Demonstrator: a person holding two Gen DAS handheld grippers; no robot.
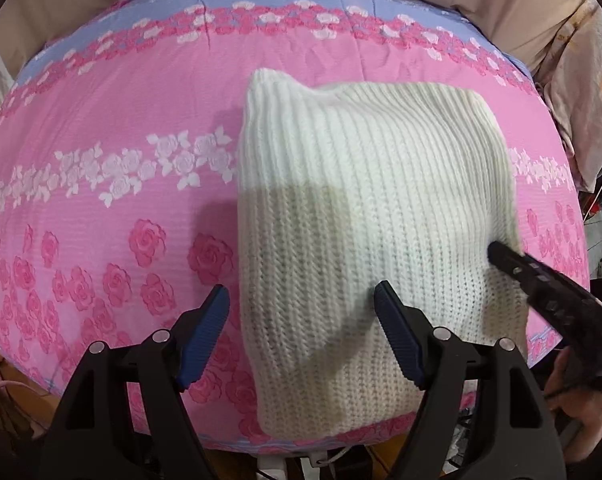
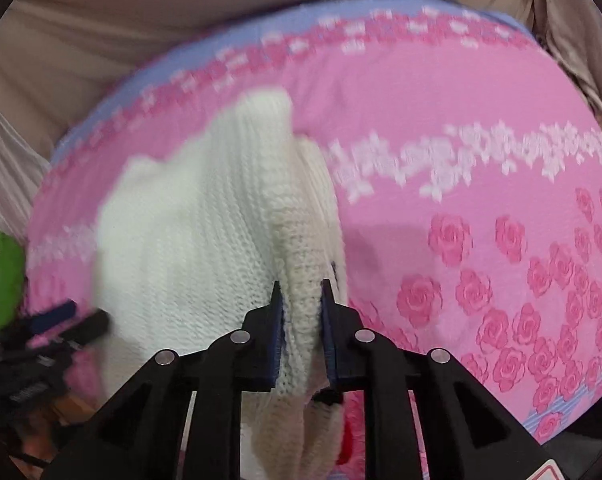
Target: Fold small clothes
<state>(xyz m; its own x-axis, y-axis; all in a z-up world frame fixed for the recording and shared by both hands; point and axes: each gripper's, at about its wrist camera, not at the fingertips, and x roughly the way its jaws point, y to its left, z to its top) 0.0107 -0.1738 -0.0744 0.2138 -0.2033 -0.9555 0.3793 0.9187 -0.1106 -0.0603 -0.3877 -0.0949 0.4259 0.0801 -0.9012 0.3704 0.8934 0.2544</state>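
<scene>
A white ribbed knit garment [image 1: 365, 216] lies folded on a pink rose-print bed cover [image 1: 101, 208]. My left gripper [image 1: 301, 300] is open, hovering above the garment's near left edge, holding nothing. My right gripper [image 2: 301, 296] is shut on a raised fold of the white knit garment [image 2: 205, 232] at its right edge. The right gripper also shows in the left wrist view [image 1: 501, 256] as a dark finger over the garment's right side. The left gripper's fingers [image 2: 67, 312] show at the left edge of the right wrist view.
The bed cover [image 2: 481, 160] has a blue band with roses along its far edge. Beige bedding [image 1: 501, 4] lies behind and at the right. A green object [image 2: 1, 276] sits at the far left. The cover's near edge drops off just below the garment.
</scene>
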